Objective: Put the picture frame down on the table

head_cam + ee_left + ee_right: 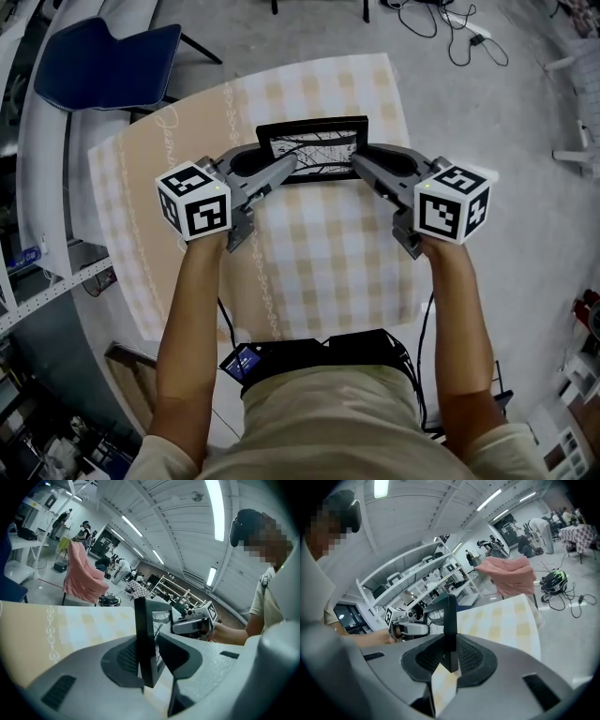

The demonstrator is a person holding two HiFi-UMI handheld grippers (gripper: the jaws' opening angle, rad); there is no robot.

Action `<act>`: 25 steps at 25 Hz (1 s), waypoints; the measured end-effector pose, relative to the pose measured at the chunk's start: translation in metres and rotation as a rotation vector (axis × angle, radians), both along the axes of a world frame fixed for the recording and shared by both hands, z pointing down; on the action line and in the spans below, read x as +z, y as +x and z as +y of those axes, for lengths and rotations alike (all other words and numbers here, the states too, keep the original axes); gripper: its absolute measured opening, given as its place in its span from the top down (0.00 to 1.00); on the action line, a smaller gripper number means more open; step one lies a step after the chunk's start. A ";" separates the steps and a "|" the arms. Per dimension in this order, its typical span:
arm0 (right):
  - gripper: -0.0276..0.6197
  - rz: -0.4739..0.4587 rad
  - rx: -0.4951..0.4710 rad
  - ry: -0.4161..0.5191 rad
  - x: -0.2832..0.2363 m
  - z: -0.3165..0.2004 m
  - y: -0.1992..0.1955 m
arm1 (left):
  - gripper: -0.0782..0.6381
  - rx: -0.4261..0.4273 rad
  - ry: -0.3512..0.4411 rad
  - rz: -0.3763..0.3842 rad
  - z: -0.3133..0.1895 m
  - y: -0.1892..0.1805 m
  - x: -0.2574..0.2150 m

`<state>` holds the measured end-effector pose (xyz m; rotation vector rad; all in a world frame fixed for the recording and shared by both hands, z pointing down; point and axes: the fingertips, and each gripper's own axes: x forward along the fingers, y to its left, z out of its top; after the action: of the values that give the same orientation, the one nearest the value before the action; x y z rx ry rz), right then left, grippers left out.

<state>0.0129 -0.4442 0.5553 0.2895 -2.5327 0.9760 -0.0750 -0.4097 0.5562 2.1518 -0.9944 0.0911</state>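
1. Two grippers are seen from the head view, and one frame (312, 150) is held between them. The left gripper (281, 174) is closed on the frame's left end, and the right gripper (366, 171) is closed on its right end. The frame's long side is laid from left to right, over the far half of the table (319, 267). It is held standing up. Both grippers are just as near to it.
2. In the left gripper view, the frame (144, 634) is seen side-on, straight up between the jaws of the left gripper (151, 656). Both pads look pressed on it. The table is seen right under it; if the bottom edge is touching cannot be told.
3. In the right gripper view, the other end of the frame (449, 616) is pinched by the right gripper (451, 658). The left gripper (408, 629) is seen across from it. The table is straight below, so a small move down is likely all that is needed.
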 end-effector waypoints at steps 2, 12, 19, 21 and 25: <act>0.85 0.017 0.003 -0.009 0.013 -0.005 -0.002 | 0.76 0.000 -0.015 -0.004 -0.006 -0.002 0.014; 0.85 0.065 -0.009 -0.034 0.100 -0.035 -0.011 | 0.73 -0.015 -0.108 -0.107 -0.036 -0.014 0.104; 0.84 0.127 -0.001 -0.045 0.124 -0.045 -0.012 | 0.70 -0.013 -0.139 -0.201 -0.047 -0.017 0.124; 0.84 0.137 0.007 -0.055 0.126 -0.046 -0.012 | 0.69 -0.015 -0.133 -0.234 -0.050 -0.018 0.126; 0.84 0.181 0.027 -0.061 0.130 -0.048 -0.013 | 0.66 -0.035 -0.114 -0.308 -0.052 -0.021 0.129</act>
<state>0.0000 -0.4923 0.6856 0.3769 -2.3368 0.9879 -0.0960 -0.4619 0.6851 2.0532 -1.1692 0.4630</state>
